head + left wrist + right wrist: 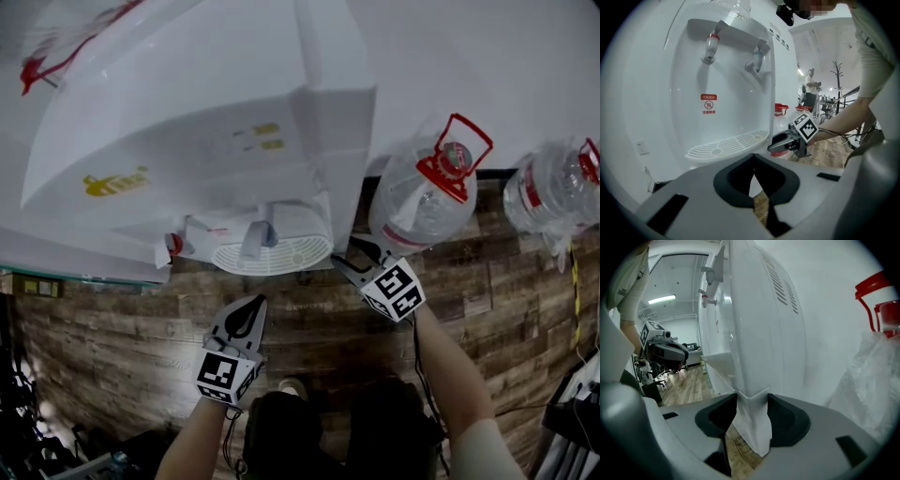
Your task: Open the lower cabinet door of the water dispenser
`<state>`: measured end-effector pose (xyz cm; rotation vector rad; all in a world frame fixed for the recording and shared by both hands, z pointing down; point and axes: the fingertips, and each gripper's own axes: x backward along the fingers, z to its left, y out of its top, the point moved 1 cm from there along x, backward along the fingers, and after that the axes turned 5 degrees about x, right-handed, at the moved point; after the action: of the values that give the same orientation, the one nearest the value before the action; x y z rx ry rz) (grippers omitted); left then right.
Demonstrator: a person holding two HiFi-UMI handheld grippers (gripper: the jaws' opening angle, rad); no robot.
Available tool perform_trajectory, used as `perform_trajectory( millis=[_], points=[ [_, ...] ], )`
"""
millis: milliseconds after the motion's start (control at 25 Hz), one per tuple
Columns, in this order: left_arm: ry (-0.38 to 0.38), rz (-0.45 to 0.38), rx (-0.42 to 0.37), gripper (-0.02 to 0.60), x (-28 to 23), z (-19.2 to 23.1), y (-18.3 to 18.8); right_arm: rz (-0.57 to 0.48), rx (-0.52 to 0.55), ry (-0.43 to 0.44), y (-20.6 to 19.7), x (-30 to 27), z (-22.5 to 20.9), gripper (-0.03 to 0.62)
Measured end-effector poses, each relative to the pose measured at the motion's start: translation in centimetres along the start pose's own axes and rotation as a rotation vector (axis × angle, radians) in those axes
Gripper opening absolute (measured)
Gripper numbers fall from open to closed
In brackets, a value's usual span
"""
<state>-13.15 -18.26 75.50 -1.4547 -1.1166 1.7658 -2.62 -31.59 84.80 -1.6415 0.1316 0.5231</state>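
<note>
Now, right gripper [752, 417] jaws clamped on lower cabinet door [757, 437] edge, left gripper [753, 182] jaws together, above wood floor [309, 319]

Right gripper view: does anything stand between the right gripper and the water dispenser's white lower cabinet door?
Nothing visible does: the white lower cabinet door's edge is between the right gripper's jaws, pads against it.

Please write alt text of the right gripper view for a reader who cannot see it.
The right gripper is closed on the white door edge low on a water dispenser, seen from the side. The left gripper hangs at the left over a wooden floor; a red-capped bottle stands at the right.
</note>
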Motion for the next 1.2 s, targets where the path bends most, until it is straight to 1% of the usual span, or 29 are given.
perform_trajectory(
  millis=[200,400,520,600,720,920,1040,1200],
  points=[
    [0.001,0.008,0.007,0.006,0.4,-0.2,-0.2,0.024,-0.014,-0.020,-0.1,0.4,0.4,0.186],
    [-0.006,0.031,0.036,0.006,1.9,-1.0,-0.5,0.041,-0.074,-0.050,-0.7,1.7,2.3,0.199],
    [-0.011,0.064,0.058,0.006,3.0,-1.4,-0.9,0.062,-0.111,-0.085,-1.1,2.4,4.0,0.202],
    [-0.007,0.070,0.070,0.006,3.8,-1.6,-1.0,0.083,-0.132,-0.108,-1.3,2.9,5.2,0.207],
    [-0.001,0.081,0.081,0.006,5.1,-1.5,-1.1,0.120,-0.175,-0.140,-1.6,3.5,7.3,0.242],
    [0.010,0.105,0.120,0.006,8.3,-1.6,-1.7,0.195,-0.257,-0.152,-2.0,4.5,11.4,0.258],
    [0.012,0.115,0.142,0.006,10.1,-1.8,-2.4,0.257,-0.257,-0.153,-2.3,4.8,13.7,0.226],
    [0.030,0.125,0.181,0.006,12.2,-1.8,-4.0,0.324,-0.202,-0.136,-2.6,5.0,16.3,0.232]
  ],
)
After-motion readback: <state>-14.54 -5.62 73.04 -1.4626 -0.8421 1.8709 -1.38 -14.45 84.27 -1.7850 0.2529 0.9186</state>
